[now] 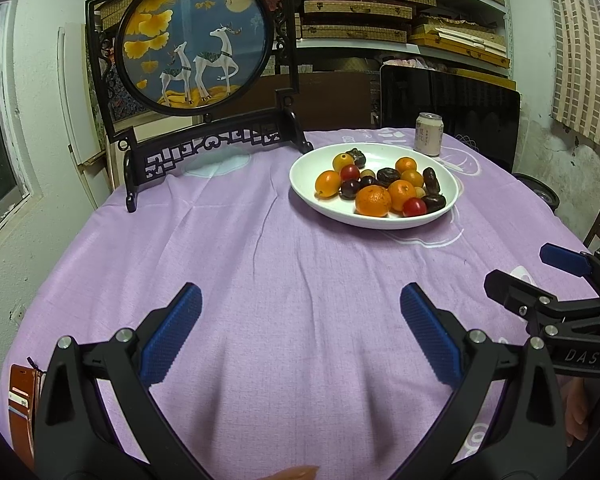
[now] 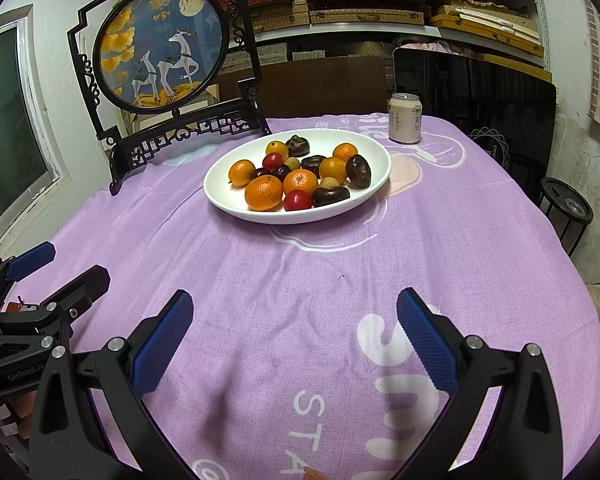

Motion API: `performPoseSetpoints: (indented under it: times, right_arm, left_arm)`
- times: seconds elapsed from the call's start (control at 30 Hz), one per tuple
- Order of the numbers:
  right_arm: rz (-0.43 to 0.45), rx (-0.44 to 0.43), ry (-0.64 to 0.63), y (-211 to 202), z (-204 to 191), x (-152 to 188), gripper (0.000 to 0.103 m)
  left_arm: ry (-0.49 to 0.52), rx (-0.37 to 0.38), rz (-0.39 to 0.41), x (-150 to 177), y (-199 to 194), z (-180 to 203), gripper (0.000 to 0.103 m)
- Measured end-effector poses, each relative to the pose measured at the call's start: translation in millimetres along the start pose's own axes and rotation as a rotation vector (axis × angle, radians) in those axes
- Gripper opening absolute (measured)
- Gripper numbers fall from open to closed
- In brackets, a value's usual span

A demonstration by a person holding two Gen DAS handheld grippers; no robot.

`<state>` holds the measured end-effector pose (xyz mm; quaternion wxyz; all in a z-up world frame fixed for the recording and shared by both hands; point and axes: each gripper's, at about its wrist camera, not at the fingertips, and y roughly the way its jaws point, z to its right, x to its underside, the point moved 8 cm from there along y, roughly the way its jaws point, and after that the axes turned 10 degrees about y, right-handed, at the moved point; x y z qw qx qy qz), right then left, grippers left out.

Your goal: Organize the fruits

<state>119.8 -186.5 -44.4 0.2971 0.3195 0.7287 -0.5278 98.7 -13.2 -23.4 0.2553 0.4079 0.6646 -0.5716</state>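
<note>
Storeroom backdrop: shelves point(image 1: 400, 12) stacked with woven and lacquered boxes, a window on the left wall. The table carries a lilac cloth point(image 1: 280, 280) with white print; your two tools sit over its near edge.

Far left corner of the table: a black carved stand holding a round deer screen point(image 1: 194, 36), upright. Near the far edge, toward the right, a pale drink can point(image 2: 405, 118) stands upright, just beyond the bowl and apart from it.

The white oval bowl point(image 2: 228, 196) rests toward the far edge, right of the screen's foot. All the fruit you can see lies inside it: a large mandarin point(image 2: 263, 193) at the near rim, smaller oranges point(image 2: 300, 182) and kumquats around it, red cherry tomatoes point(image 2: 297, 200), dark glossy dates point(image 2: 331, 196) toward the right side, and a dark wrinkled fruit at the far rim. Pieces touch one another in a loose heap. No fruit lies on the cloth.

Your left gripper point(image 1: 300, 320) is spread wide, blue pads well apart, nothing between them, hovering above bare cloth. Your right gripper point(image 2: 294, 320) is likewise released and empty, over the white lettering. Each tool shows at the edge of the other's view, side by side. Both are well short of the bowl
</note>
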Motion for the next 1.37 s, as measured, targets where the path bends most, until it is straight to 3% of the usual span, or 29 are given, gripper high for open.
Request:
performPoseSetpoints:
  times: [1.0,1.37]
  right_arm:
    - [-0.001,0.001,-0.001,0.5,-0.5,-0.2,0.102]
    - [-0.001,0.001,-0.001,0.6,-0.4,-0.3,0.102]
  left_arm:
    - [0.010,-0.018,0.007,-0.2,-0.9,-1.3,0.101]
    - [-0.010,0.012,-0.009,-0.4,0.7,-3.5,0.101]
